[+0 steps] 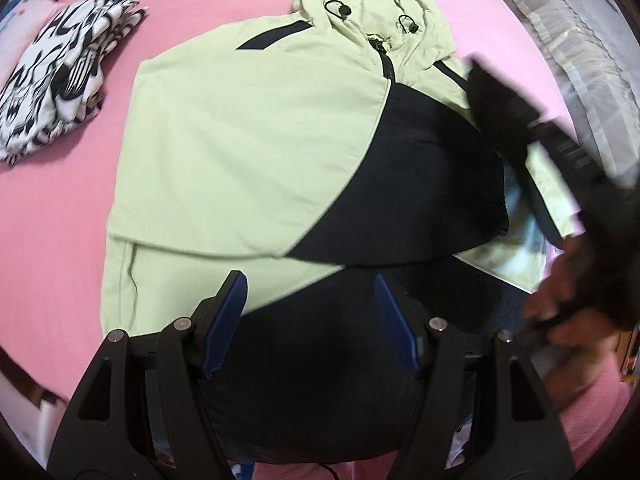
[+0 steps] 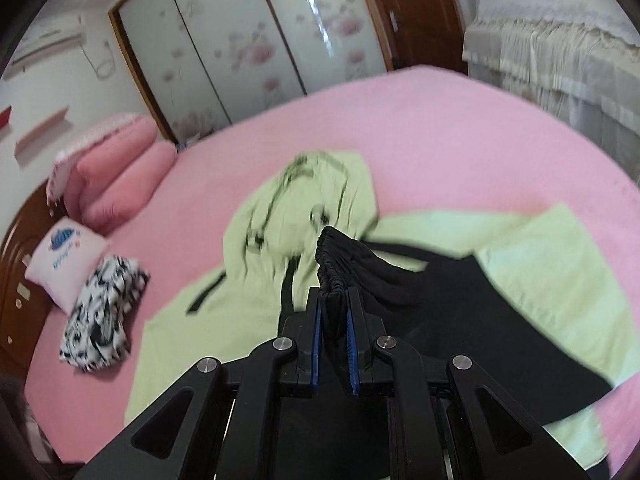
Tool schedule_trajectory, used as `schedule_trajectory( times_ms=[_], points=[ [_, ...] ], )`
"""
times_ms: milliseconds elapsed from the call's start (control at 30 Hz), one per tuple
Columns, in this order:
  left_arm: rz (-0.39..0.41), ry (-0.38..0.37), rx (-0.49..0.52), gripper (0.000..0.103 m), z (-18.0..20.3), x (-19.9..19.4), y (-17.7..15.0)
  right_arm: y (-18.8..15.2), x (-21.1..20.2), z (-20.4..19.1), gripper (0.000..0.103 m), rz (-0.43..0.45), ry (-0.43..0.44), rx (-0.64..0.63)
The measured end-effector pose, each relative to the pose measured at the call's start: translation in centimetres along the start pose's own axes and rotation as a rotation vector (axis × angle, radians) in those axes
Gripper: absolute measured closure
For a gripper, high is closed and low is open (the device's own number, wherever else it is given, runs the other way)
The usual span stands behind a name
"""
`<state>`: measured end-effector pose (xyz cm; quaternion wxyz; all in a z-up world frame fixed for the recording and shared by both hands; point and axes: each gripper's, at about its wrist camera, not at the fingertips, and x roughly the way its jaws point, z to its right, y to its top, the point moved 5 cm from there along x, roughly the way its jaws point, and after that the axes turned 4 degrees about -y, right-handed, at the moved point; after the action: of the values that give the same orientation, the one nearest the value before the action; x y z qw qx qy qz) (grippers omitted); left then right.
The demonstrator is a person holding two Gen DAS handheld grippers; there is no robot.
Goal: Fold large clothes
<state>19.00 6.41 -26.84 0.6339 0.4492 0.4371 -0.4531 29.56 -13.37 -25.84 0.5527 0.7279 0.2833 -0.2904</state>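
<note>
A light green and black hooded jacket [image 1: 248, 152] lies spread on the pink bed [image 1: 52, 220], with its hood [image 1: 372, 12] at the far end. My left gripper [image 1: 308, 296] hangs open just above the jacket's black lower part [image 1: 320, 352], with nothing between its blue pads [image 1: 230, 304]. My right gripper [image 2: 334, 300] is shut on the black elastic cuff [image 2: 332, 256] of a sleeve and holds it up over the jacket [image 2: 264, 248]. In the left wrist view that sleeve end [image 1: 488, 92] shows blurred at the right, with a person's hand [image 1: 568, 288] below it.
A folded black-and-white patterned garment [image 2: 104, 312] lies at the bed's left side, beside a white cushion [image 2: 64, 256] and pink pillows [image 2: 116, 168]. Wardrobe doors [image 2: 240, 40] stand beyond the bed. Lace-covered furniture [image 2: 560, 48] stands to the right.
</note>
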Motion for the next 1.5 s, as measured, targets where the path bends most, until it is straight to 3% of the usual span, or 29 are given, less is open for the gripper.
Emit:
schedule_trajectory(
  times_ms=[133, 233, 300, 400, 533, 667, 767, 900, 1033, 1200, 1233, 1267, 1333, 1367, 1433, 1500],
  points=[
    [-0.003, -0.033, 0.031, 0.04, -1.1, 0.6, 2.2, -3.2, 2.5, 0.0, 0.091, -0.086, -0.018, 0.008],
    [-0.012, -0.082, 0.04, 0.04, -1.3, 1.6, 3.6, -3.8, 3.3, -0.1, 0.08, -0.151, 0.013, 0.02],
    [-0.02, -0.118, 0.039, 0.04, -1.0, 2.2, 4.1, -4.2, 3.5, 0.5, 0.061, -0.181, 0.056, 0.049],
    [-0.038, -0.178, 0.014, 0.04, 0.0, 3.6, 5.0, -4.1, 2.4, 1.6, 0.041, -0.166, 0.033, 0.034],
    [-0.04, -0.184, -0.083, 0.04, 0.9, 5.0, 5.7, -3.9, 0.2, 3.4, 0.041, -0.145, -0.019, -0.025],
    [-0.016, -0.263, -0.188, 0.04, 3.1, 6.1, 6.4, -4.9, -2.4, 5.9, 0.04, -0.164, -0.044, -0.053],
    [-0.027, -0.317, -0.215, 0.04, 5.4, 7.2, 6.4, -6.3, -4.7, 8.2, 0.04, -0.184, -0.065, -0.072],
    [-0.028, -0.308, -0.25, 0.04, 7.6, 8.7, 6.2, -8.2, -7.6, 11.7, 0.039, -0.214, -0.104, -0.088],
    [-0.039, -0.322, -0.385, 0.04, 8.5, 10.8, 5.7, -9.5, -9.5, 16.1, 0.036, -0.258, -0.16, -0.07],
    [0.032, -0.405, -0.638, 0.04, 9.0, 13.2, 5.8, -9.8, -9.6, 21.6, 0.033, -0.304, -0.234, 0.048],
    [0.044, -0.417, -0.676, 0.044, 9.1, 13.5, 5.9, -9.8, -9.4, 22.7, 0.033, -0.308, -0.245, 0.069],
    [0.057, -0.435, -0.709, 0.057, 9.3, 13.6, 6.0, -9.6, -9.1, 23.5, 0.033, -0.31, -0.25, 0.084],
    [0.088, -0.508, -0.761, 0.068, 10.8, 13.9, 6.1, -9.2, -8.7, 25.1, 0.033, -0.297, -0.257, 0.106],
    [0.102, -0.535, -0.77, 0.082, 11.0, 13.9, 6.1, -8.9, -8.5, 25.6, 0.033, -0.283, -0.252, 0.114],
    [0.138, -0.585, -0.786, 0.097, 12.7, 13.7, 6.3, -8.2, -7.8, 26.7, 0.033, -0.258, -0.237, 0.125],
    [0.196, -0.613, -0.779, 0.101, 13.8, 12.4, 6.9, -7.4, -6.9, 27.5, 0.033, -0.253, -0.216, 0.106]
  ],
)
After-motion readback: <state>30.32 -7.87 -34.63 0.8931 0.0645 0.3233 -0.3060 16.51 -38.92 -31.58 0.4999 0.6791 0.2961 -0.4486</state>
